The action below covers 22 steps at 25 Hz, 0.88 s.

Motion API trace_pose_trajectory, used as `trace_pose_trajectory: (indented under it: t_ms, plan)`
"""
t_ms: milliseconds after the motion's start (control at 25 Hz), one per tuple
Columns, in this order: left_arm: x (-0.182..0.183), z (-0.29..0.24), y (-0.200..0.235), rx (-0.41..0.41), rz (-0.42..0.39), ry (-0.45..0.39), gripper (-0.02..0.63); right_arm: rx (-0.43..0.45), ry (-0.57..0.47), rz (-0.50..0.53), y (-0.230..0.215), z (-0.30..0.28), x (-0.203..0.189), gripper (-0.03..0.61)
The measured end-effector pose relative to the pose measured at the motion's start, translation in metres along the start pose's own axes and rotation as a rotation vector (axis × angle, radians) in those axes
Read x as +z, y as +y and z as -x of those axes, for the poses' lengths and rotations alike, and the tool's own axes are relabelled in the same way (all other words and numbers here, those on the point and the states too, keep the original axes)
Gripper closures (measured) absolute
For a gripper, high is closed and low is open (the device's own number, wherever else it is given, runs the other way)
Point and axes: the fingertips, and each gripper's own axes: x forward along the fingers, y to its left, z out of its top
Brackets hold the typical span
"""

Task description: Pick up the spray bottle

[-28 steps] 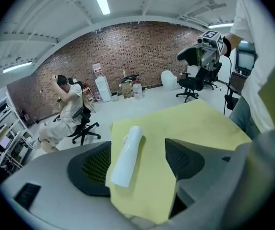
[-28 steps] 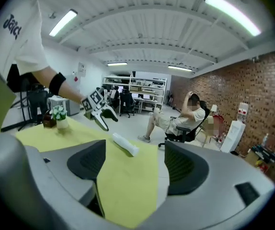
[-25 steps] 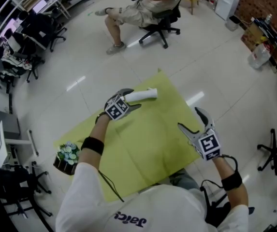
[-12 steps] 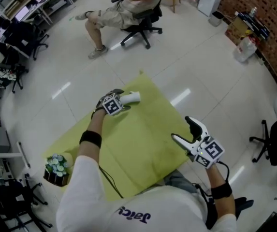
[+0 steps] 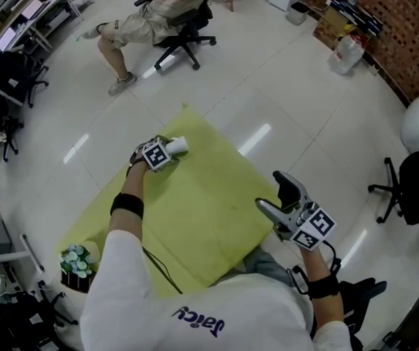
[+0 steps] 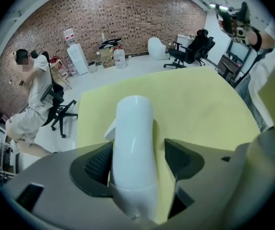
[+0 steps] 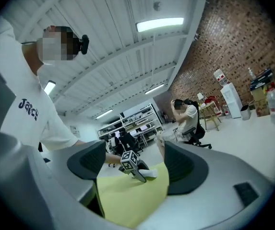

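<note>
Down onto the yellow-covered table [image 6: 199,104] with the left tongs [image 6: 139,163], closing right now around the spray bottle [image 6: 133,123]. Lying on its side between the 2 pads [image 6: 96,163], white and smooth, out near the table's far corner in the head view. Seemingly touching on 1 side only: snug against the left-hand pad, with a sliver of yellow before the other. Not a real grip yet, by the look of it.

Over to the right tongs [image 7: 136,166]: wide apart, nothing between, held level off the near table edge and aimed across at the action. No help from there in a slip.

Now the worries. Rounded, glossy plastic, so likely to roll or skid sideways under a 1-sided push instead of settling between the pads. Tapered too, so liable to squirt forward out of the squeeze, towards that far corner and off onto the floor [image 5: 282,86]. Also worth watching: the small trigger [image 6: 110,128] at the left of the neck. Pinched by a pad, possibly a crooked hold or an accidental spray. Too early on the lift, before both pads bite, and probably a tilt and a drop.
</note>
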Motion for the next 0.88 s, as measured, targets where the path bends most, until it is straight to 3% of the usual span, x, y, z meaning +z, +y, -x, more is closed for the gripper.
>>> trace_pose_trajectory:
  t_ms: [120,320,440,680,880]
  plan:
    - [0.003,0.005,-0.012,-0.004,0.037,-0.029,0.354,-0.015,-0.023,0.015,0.007,0.010,0.004,0.186]
    - [-0.001,0.003,-0.016,0.095,0.120,-0.053,0.356,-0.031,0.008,0.104,0.014,0.024,-0.004,0.187]
    - [0.002,0.016,-0.016,0.170,0.185,-0.108,0.356,-0.025,0.043,0.123,0.024,0.035,-0.015,0.187]
    - [0.028,0.079,-0.025,0.264,0.361,-0.360,0.356,-0.070,0.098,0.218,0.038,0.047,-0.021,0.187]
    - [0.054,0.147,-0.058,0.274,0.421,-0.584,0.356,-0.069,0.097,0.218,0.048,0.042,-0.017,0.187]
